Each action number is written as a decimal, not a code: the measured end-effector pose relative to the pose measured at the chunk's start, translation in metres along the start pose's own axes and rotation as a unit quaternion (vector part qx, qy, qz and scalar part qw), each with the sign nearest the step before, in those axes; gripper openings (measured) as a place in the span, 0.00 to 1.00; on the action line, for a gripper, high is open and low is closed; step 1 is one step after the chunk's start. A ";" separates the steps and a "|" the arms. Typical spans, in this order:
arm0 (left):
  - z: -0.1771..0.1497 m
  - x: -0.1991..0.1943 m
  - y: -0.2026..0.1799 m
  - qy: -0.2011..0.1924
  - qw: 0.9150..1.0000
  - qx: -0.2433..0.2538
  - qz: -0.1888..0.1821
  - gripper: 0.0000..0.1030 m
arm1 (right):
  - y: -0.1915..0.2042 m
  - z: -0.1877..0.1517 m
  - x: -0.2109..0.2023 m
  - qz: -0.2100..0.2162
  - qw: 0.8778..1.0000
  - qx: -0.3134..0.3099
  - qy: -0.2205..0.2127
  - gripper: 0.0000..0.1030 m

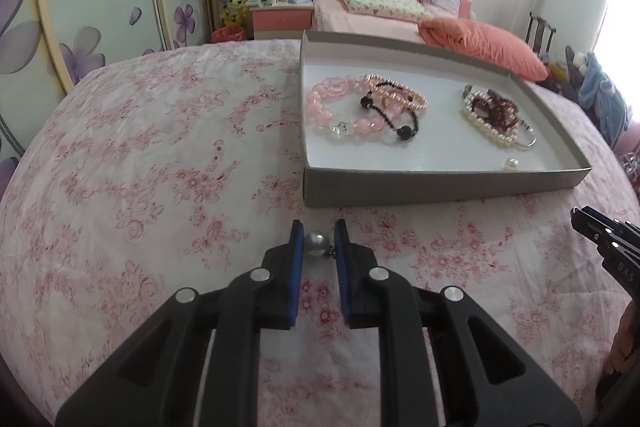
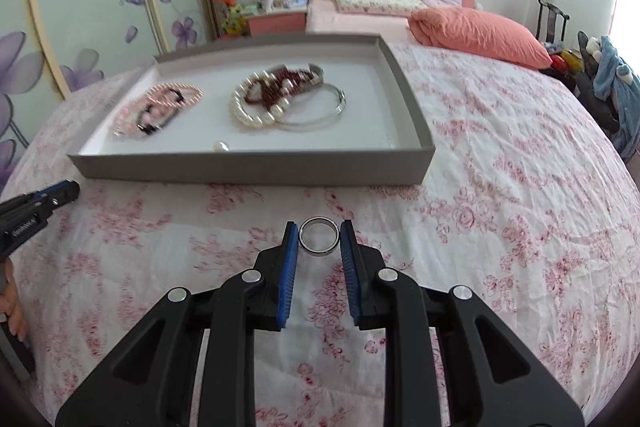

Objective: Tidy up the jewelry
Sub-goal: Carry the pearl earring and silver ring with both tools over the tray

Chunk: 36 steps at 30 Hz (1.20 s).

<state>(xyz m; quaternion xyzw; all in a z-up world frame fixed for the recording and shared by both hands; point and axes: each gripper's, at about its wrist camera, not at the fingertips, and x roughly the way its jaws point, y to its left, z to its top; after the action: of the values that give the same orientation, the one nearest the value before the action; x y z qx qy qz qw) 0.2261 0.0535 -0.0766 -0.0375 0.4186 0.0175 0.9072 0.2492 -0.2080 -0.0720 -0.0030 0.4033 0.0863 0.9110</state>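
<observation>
A grey shallow box [image 1: 440, 183] with a white floor sits on the flowered bedspread; it also shows in the right wrist view [image 2: 248, 173]. Inside lie pink bead bracelets [image 1: 340, 107], a pearl bracelet with dark red beads [image 1: 492, 119], a silver bangle [image 2: 320, 111] and a loose pearl [image 1: 511, 164]. My left gripper [image 1: 319, 241] stands around a grey pearl earring [image 1: 317, 245] on the bedspread; the left pad touches it, the right pad stands slightly off. My right gripper [image 2: 319, 237] closes around a silver ring [image 2: 319, 237], both pads at its sides.
The box stands just beyond both grippers. The right gripper's tip [image 1: 600, 239] shows at the right edge of the left wrist view; the left gripper's tip [image 2: 44, 203] at the left edge of the right view. An orange pillow [image 1: 484, 47] lies beyond the box.
</observation>
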 end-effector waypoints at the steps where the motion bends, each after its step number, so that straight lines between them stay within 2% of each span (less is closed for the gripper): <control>1: -0.002 -0.004 -0.001 -0.004 1.000 0.000 -0.001 0.16 | 0.001 0.001 -0.006 0.002 1.000 -0.002 -0.011 0.22; 6: 0.000 -0.025 -0.011 -0.031 0.999 0.005 -0.014 0.16 | 0.005 0.010 -0.030 0.012 0.998 -0.004 -0.056 0.22; 12: 0.008 -0.062 -0.032 -0.106 0.994 0.028 -0.019 0.16 | 0.015 0.021 -0.063 0.021 0.991 -0.019 -0.128 0.22; 17: 0.015 -0.092 -0.048 -0.177 0.983 0.043 -0.012 0.16 | 0.021 0.028 -0.094 0.022 0.977 -0.032 -0.208 0.22; 21: 0.018 -0.112 -0.058 -0.225 0.973 0.053 -0.006 0.16 | 0.027 0.032 -0.108 0.021 0.967 -0.039 -0.250 0.22; 28: 0.021 -0.121 -0.066 -0.246 0.968 0.056 -0.009 0.16 | 0.029 0.036 -0.109 0.026 0.964 -0.039 -0.261 0.22; 36: 0.025 -0.114 -0.067 -0.245 0.968 0.053 -0.014 0.16 | 0.031 0.043 -0.106 0.024 0.963 -0.037 -0.265 0.22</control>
<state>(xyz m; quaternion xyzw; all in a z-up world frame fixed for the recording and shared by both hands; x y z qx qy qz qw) 0.1758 -0.0109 0.0299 0.0099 0.1833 -0.0086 0.9830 0.2062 -0.1904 0.0371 -0.0040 0.1440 0.1211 0.9821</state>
